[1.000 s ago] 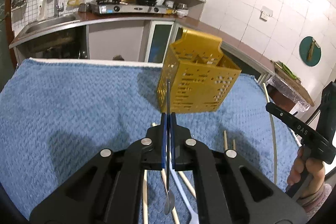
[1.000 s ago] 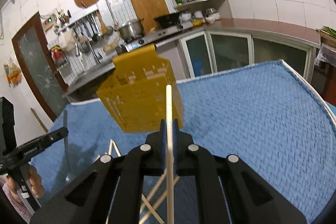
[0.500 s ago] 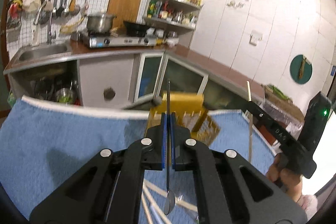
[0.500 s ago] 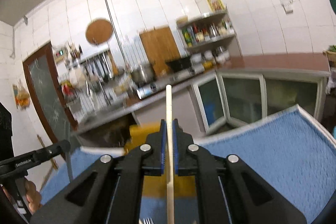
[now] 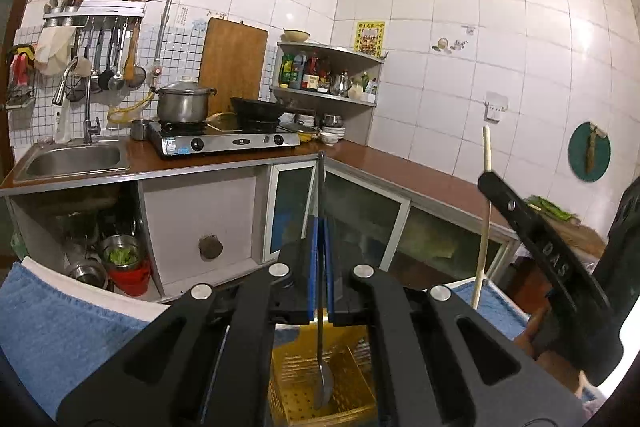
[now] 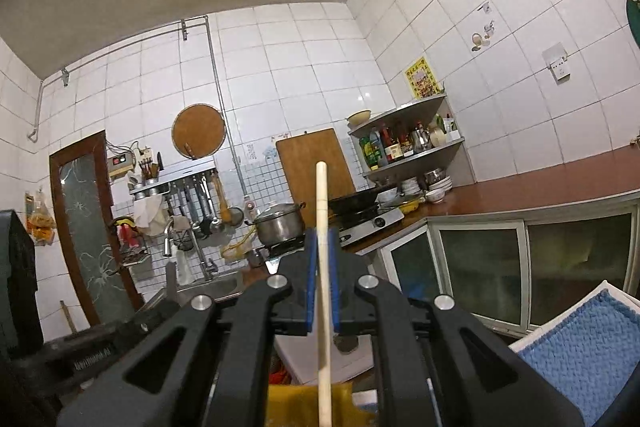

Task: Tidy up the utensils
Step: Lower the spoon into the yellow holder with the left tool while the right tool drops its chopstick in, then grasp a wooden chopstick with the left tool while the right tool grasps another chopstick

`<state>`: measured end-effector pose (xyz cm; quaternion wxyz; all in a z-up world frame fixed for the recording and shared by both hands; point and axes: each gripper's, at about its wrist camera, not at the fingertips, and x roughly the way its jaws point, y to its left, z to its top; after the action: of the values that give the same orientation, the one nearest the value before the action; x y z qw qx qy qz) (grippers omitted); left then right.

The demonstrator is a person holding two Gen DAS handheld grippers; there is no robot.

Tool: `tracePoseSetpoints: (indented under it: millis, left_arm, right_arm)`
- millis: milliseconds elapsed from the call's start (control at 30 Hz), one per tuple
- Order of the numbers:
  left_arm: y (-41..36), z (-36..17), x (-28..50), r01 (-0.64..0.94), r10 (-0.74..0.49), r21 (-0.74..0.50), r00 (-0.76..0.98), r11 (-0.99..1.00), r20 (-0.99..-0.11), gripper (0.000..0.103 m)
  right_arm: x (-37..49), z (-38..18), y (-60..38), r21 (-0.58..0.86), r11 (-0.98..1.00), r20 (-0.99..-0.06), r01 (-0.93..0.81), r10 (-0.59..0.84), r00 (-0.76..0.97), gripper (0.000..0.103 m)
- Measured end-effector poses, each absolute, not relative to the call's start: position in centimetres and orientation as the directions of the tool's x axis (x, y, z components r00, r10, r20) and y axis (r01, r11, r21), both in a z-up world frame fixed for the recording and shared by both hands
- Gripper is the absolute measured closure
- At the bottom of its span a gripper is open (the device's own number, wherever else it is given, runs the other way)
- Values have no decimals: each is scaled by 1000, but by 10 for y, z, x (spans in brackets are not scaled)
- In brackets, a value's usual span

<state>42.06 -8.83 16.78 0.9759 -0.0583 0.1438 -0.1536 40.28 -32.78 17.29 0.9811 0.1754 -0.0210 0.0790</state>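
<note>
**Both utensils clamped and raised over the yellow caddy**

Left wrist view: my left hand-held gripper (image 5: 320, 267) is clamped on a thin metal spoon with a dark, narrow handle (image 5: 320, 355). The handle runs up between the blue pads; the bowl hangs below them, over the open top of the yellow perforated plastic utensil caddy (image 5: 344, 379). I cannot tell whether the bowl touches the caddy.

Right wrist view: my right hand-held gripper (image 6: 322, 279) is clamped on a pale wooden chopstick (image 6: 322, 211), held near upright, its lower end in front of the caddy's yellow rim at the bottom edge of the view. The caddy stands on the desk, which is covered by a blue textured towel (image 5: 56, 339); its position relative to the desk's edges is hidden by the grippers.

Handling, as I judge it: both utensils are light and stiff. The spoon's smooth metal handle may slip or pivot in the pads, so a hold mid-handle, as shown, suits it. The chopstick is thin and could rotate; gripping near its middle keeps it steady for lowering into a compartment.
</note>
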Motion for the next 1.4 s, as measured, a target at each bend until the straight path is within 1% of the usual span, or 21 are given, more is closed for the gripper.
tracePoseSetpoints:
  millis: [133,367,600,733,867,967,1000,1033,1067,1133,1167,1200,1233,1267,1300,1333,1367,1400]
  left_arm:
    - [-99,146,433,263,-284,-112,921,958,-266,101]
    - [-97,116,446,244,-265,-108,914,964,-308,101]
    - [-91,100,442,235,-259,-111,905,966,-337,101]
    - [-87,92,439,227,-254,-115,898,967,-360,101]
    - [-80,83,435,214,-255,-144,880,966,-400,101]
    - [-77,81,426,203,-239,-131,880,970,-411,101]
    - [-76,82,423,201,-234,-124,877,972,-419,98]
    - [-74,83,419,201,-235,-125,872,972,-429,90]
    - [-72,84,417,198,-236,-131,869,971,-434,84]
    - [-64,89,407,192,-238,-147,865,970,-441,65]
    - [-62,92,403,191,-239,-150,862,970,-446,61]
    - [-58,94,397,188,-239,-155,860,970,-450,55]
    - [-54,97,391,183,-235,-156,858,971,-456,46]
    - [-51,100,387,179,-231,-154,857,972,-461,41]
    - [-47,103,381,171,-223,-150,855,974,-469,30]
    - [-43,104,374,160,-211,-145,853,976,-477,23]
    - [-39,105,369,155,-204,-141,852,978,-482,21]
    - [-35,106,363,147,-196,-136,848,980,-493,16]
  right_arm:
    - [418,165,-324,300,942,71,-152,137,988,97]
    - [425,141,-326,273,951,60,-143,132,989,97]
    - [423,119,-325,255,956,39,-148,143,989,97]
    - [415,105,-324,237,961,8,-144,146,989,97]
    - [404,90,-323,228,964,-51,-135,150,987,97]
    - [392,86,-318,188,973,-91,-135,154,984,97]
    - [389,86,-316,178,974,-107,-137,158,982,97]
    - [386,86,-315,171,976,-129,-136,160,979,97]
    - [384,87,-314,171,976,-161,-133,161,974,96]
    - [379,89,-314,175,976,-193,-129,163,968,95]
    - [377,91,-314,170,977,-215,-125,161,963,92]
    - [373,93,-313,160,980,-244,-117,154,958,81]
    - [368,94,-313,155,981,-257,-117,154,954,74]
    - [362,96,-313,150,982,-263,-116,153,953,64]
    - [357,98,-312,141,984,-269,-111,146,952,63]
    - [352,100,-311,131,986,-278,-104,137,951,63]
    - [345,102,-312,122,988,-293,-94,127,948,62]
    - [340,103,-312,118,989,-305,-89,121,945,57]
